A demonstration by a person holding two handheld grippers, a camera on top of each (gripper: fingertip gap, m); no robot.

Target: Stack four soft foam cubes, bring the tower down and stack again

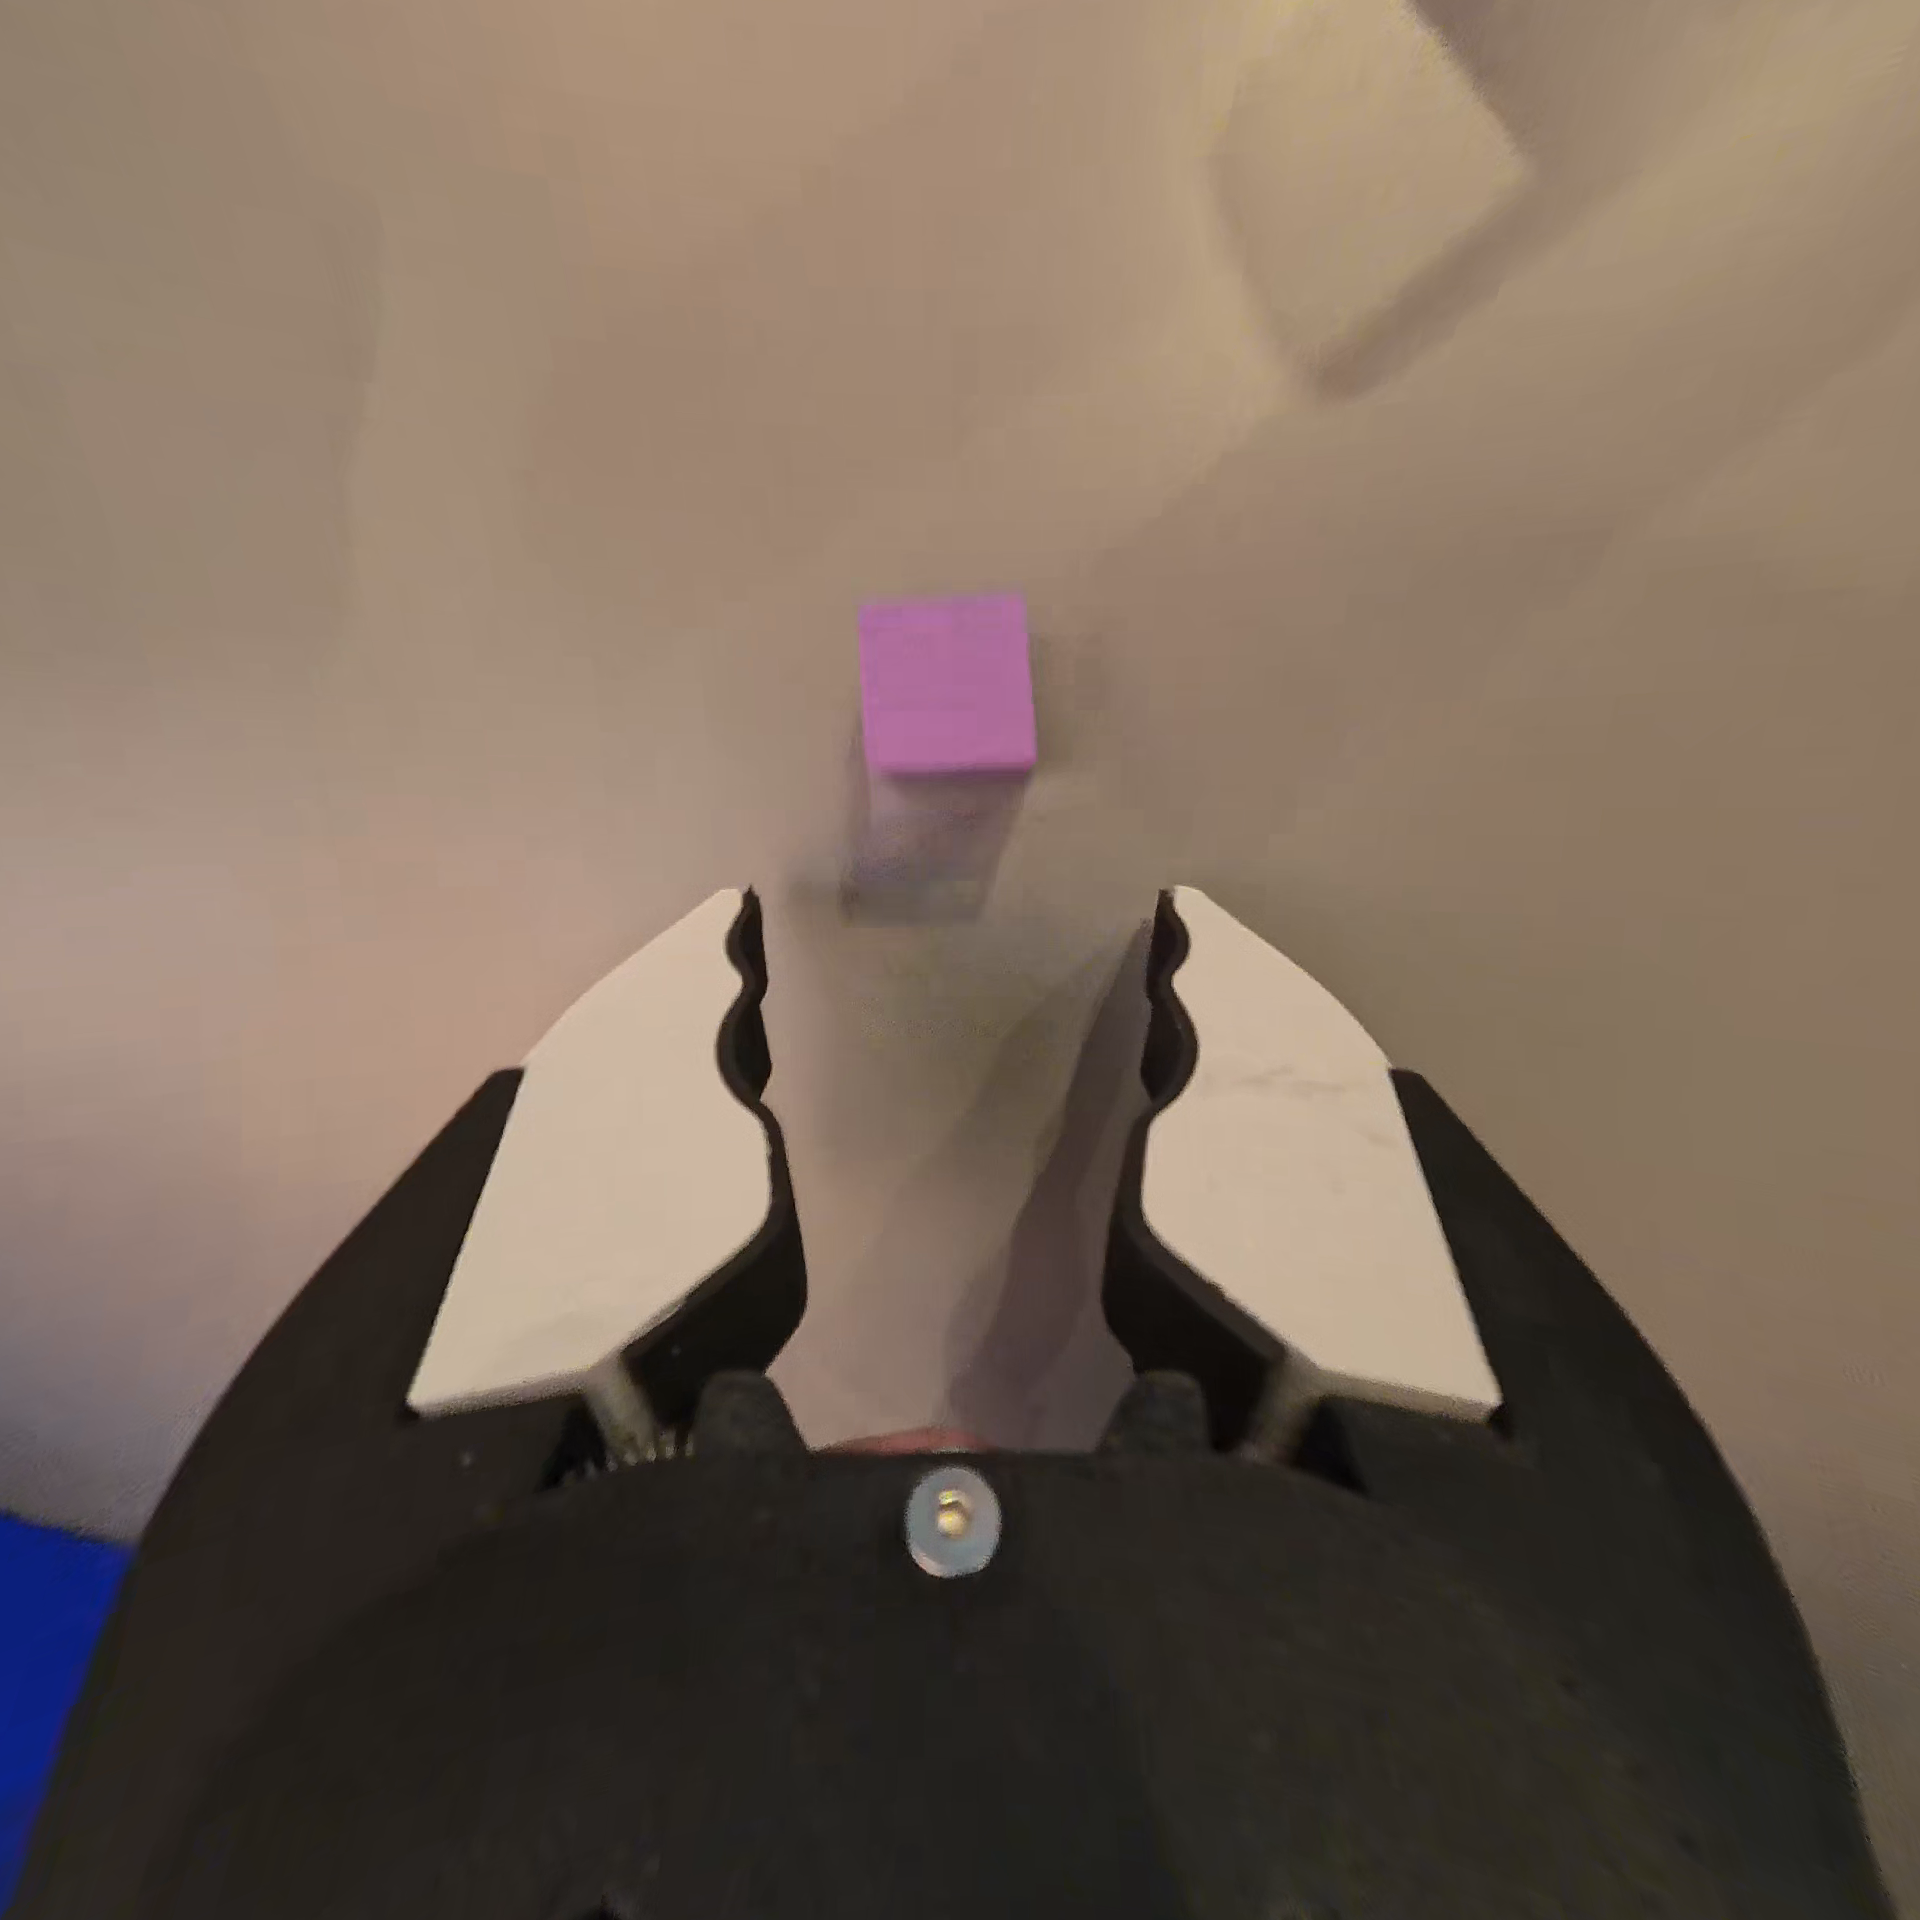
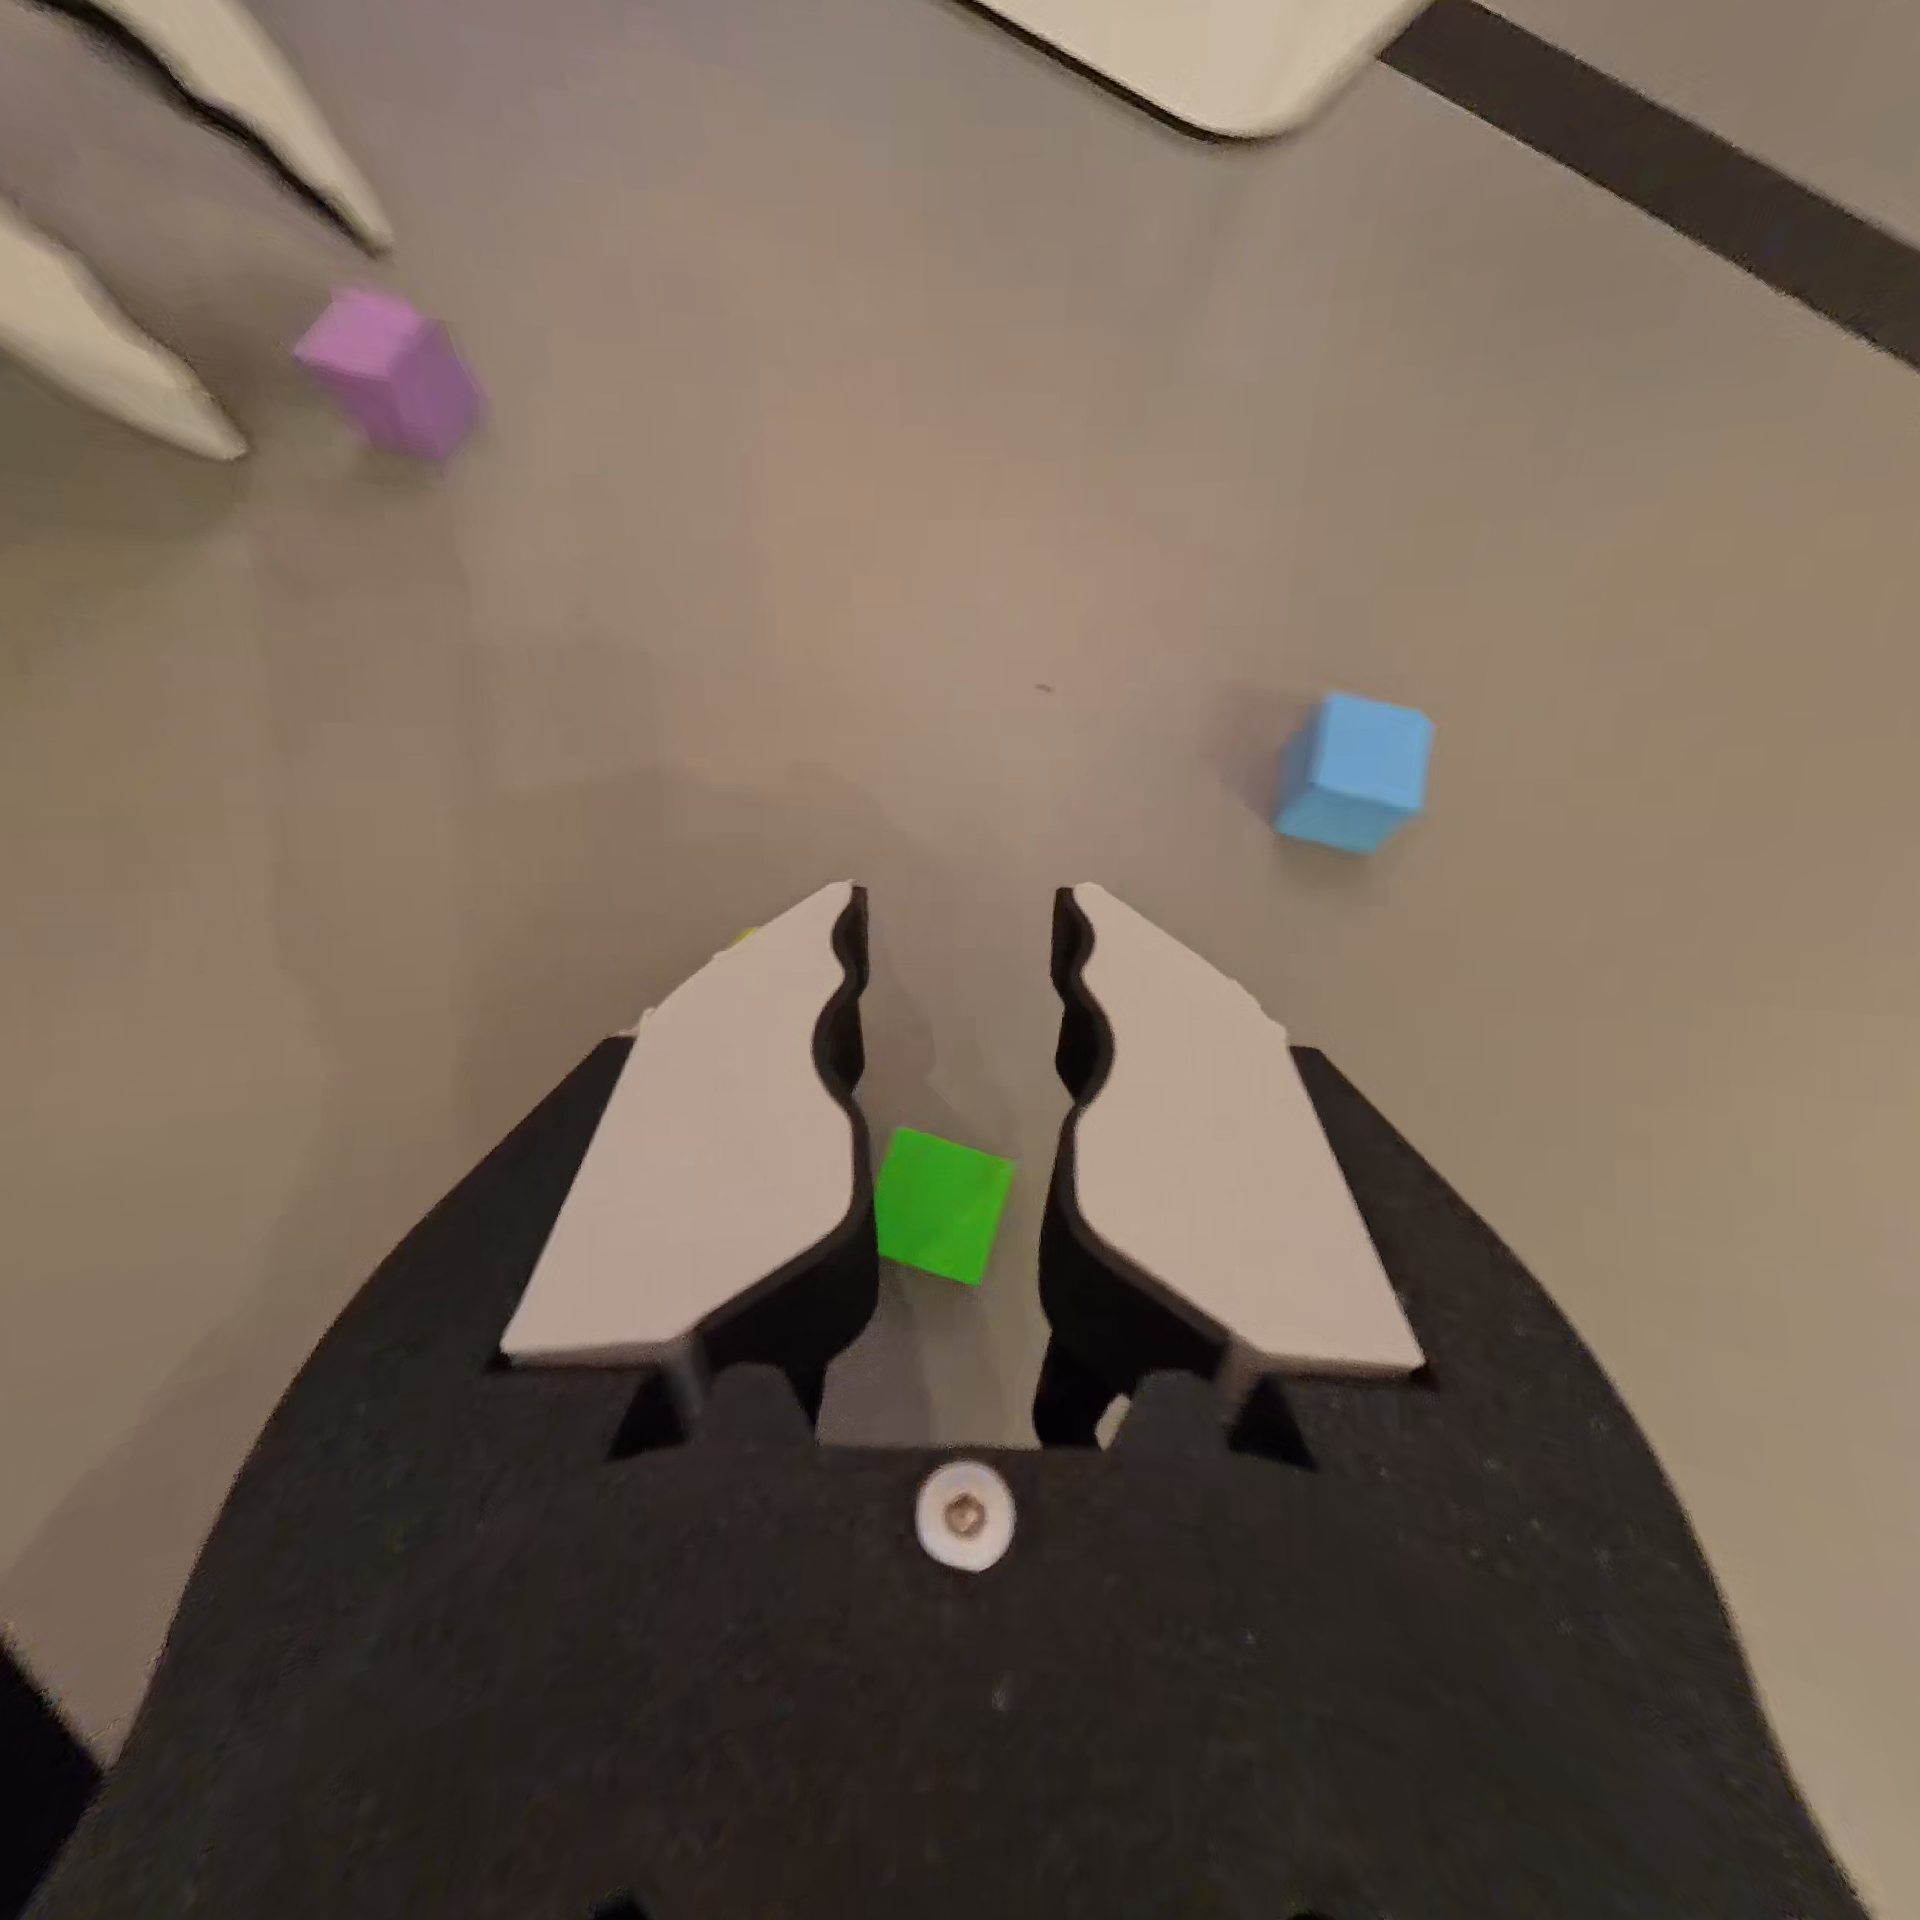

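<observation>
Matte foam cubes, purple (image 1: 945, 686) ahead of spread left claw (image 1: 958, 914), green (image 2: 940, 1205) seemingly loose under parted right claw (image 2: 958, 914).

Matt foam cubes (image 2: 1356, 774) — smooth matt beige table (image 2: 935, 520).

The left claw (image 1: 961, 914), with white fingers and black wavy pads, stands wide apart and bare above the beige counter (image 1: 416, 520). Just beyond its tips rests a purple soft foam cube (image 1: 945, 686), blurred below.

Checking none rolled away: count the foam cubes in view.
3, perhaps a fourth: purple cube far left, blue cube right, green cube on the table below the right hand-held gripper; a yellow sliver peeks beside its finger.
</observation>
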